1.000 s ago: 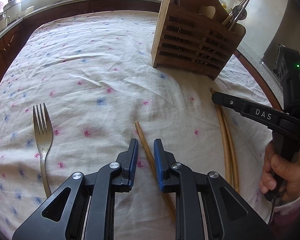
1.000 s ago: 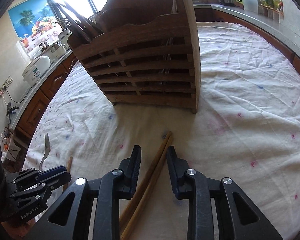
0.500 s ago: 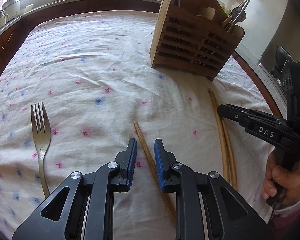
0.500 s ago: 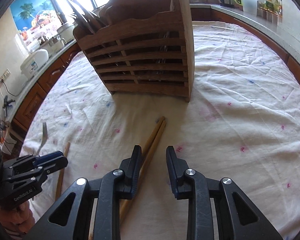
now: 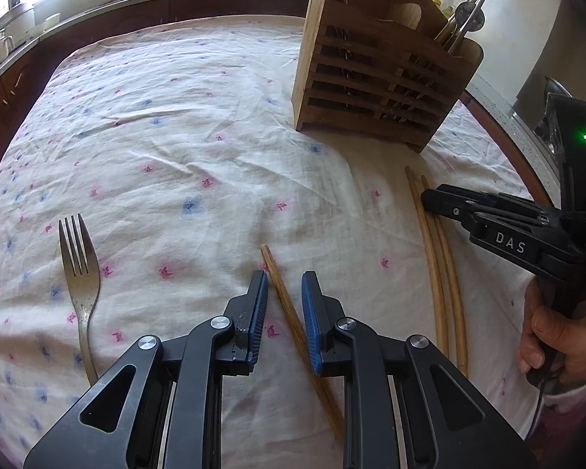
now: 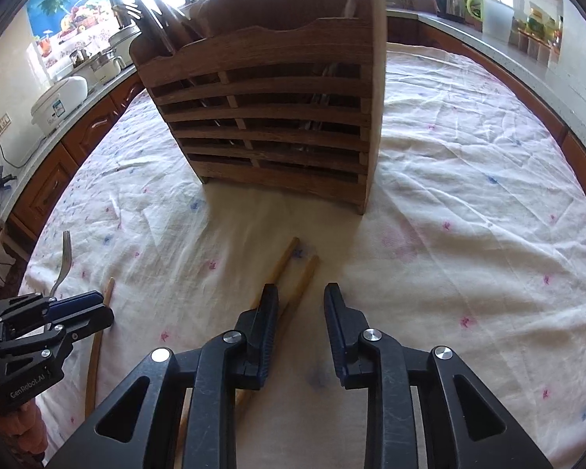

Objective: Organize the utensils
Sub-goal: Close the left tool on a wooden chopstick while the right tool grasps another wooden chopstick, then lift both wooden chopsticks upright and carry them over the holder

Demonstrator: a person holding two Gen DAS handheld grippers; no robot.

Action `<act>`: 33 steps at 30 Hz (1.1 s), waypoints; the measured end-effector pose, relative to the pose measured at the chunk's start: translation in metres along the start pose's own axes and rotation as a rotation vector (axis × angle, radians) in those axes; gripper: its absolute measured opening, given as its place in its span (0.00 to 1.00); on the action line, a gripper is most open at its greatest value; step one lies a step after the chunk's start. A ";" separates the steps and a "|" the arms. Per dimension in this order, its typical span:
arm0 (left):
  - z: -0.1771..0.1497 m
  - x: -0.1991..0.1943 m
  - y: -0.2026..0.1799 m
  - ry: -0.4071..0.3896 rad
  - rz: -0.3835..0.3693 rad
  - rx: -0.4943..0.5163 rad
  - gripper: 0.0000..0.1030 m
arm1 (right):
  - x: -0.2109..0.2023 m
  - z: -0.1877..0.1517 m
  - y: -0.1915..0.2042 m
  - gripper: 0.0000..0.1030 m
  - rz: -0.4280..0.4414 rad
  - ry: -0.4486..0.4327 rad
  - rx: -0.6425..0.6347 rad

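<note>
Left gripper point(image 5: 284, 293) hovers with jaws apart, straddling a single chopstick point(image 5: 293, 316) flat on the clothed desk point(image 5: 175, 136), lined up for a pinch. Right gripper point(image 6: 301, 312), jaws apart, sits beside the chopstick pair point(image 6: 297, 277). Wooden caddy point(image 6: 269, 125) stands beyond; fork point(image 5: 78, 273) well left.
</note>
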State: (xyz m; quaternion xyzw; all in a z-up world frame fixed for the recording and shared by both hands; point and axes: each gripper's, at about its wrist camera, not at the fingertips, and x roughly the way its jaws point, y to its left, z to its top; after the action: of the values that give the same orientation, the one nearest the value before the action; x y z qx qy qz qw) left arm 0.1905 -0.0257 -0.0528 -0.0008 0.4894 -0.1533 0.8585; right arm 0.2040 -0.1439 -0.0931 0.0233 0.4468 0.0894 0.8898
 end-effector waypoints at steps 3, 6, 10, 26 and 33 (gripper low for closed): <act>-0.001 0.001 -0.005 -0.001 0.028 0.030 0.17 | 0.004 0.001 0.010 0.28 -0.033 -0.001 -0.057; -0.002 0.002 -0.010 -0.013 0.057 0.059 0.16 | 0.002 -0.005 0.013 0.25 -0.049 -0.028 -0.103; -0.004 0.003 -0.014 -0.033 0.098 0.091 0.08 | 0.000 -0.007 0.010 0.10 -0.017 -0.037 -0.088; -0.001 -0.095 -0.012 -0.240 -0.048 0.003 0.04 | -0.107 -0.004 -0.019 0.05 0.215 -0.249 0.103; 0.004 -0.149 -0.014 -0.365 -0.084 -0.001 0.04 | -0.165 0.001 -0.009 0.05 0.216 -0.388 0.066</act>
State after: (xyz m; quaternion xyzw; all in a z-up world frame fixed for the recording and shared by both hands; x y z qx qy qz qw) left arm 0.1194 0.0000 0.0761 -0.0494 0.3252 -0.1862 0.9258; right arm 0.1095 -0.1829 0.0371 0.1169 0.2649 0.1631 0.9432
